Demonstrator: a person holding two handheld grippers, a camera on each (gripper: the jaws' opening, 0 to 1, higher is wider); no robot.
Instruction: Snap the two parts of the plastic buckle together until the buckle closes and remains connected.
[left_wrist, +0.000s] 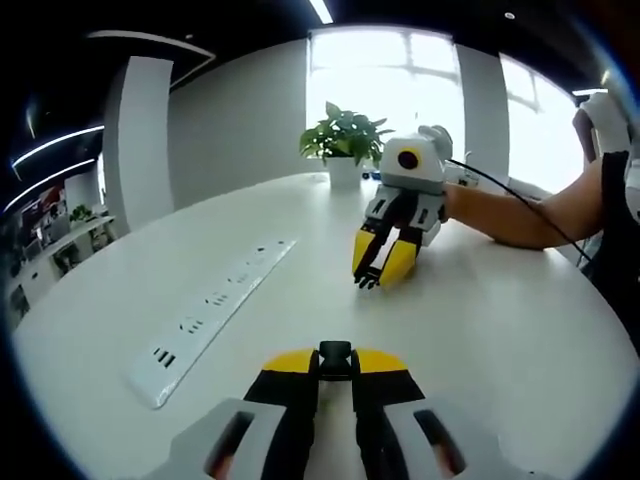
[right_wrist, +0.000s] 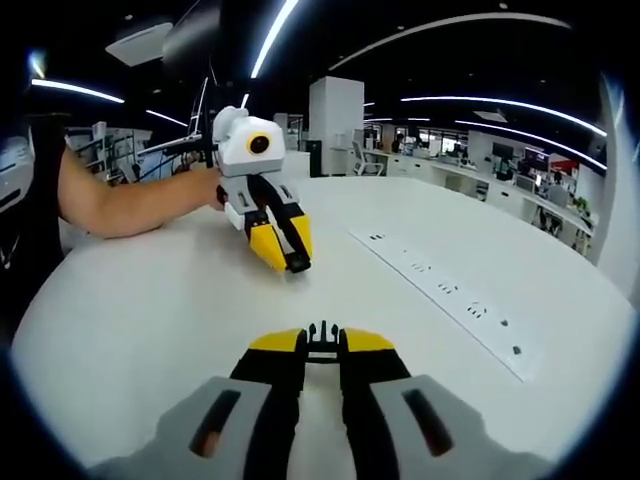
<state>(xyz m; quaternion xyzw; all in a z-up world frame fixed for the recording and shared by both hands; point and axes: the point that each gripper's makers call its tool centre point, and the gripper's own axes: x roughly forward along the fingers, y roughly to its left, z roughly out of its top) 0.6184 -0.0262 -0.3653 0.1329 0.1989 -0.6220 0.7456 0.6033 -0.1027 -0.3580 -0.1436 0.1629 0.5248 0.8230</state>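
In the left gripper view the left claw (left_wrist: 335, 372) rises from the bottom edge with its yellow-tipped jaws pressed on a small black buckle part (left_wrist: 335, 357), which sticks out just past the tips. Across the white tabletop (left_wrist: 500, 320) the right claw (left_wrist: 376, 270) points down toward the surface; something dark sits at its tips, though it is too small there to tell what. A person's forearm (left_wrist: 510, 215) reaches in from the right behind it. A long white power strip (left_wrist: 215, 310) lies flat on the tabletop to the left, and a potted plant (left_wrist: 345, 145) stands at the far edge before a bright window. In the right gripper view the right claw (right_wrist: 322, 350) is likewise closed on a black buckle part (right_wrist: 321, 340) with short prongs showing above the tips, so it looks like the pronged half. The left claw (right_wrist: 297, 262) is seen opposite, tilted down with its tips close to the tabletop (right_wrist: 150, 320), held by a forearm (right_wrist: 130, 205) coming from the left. The power strip (right_wrist: 450, 300) runs along the right side. The two buckle parts are well apart, each pinched in its own claw above the tabletop.
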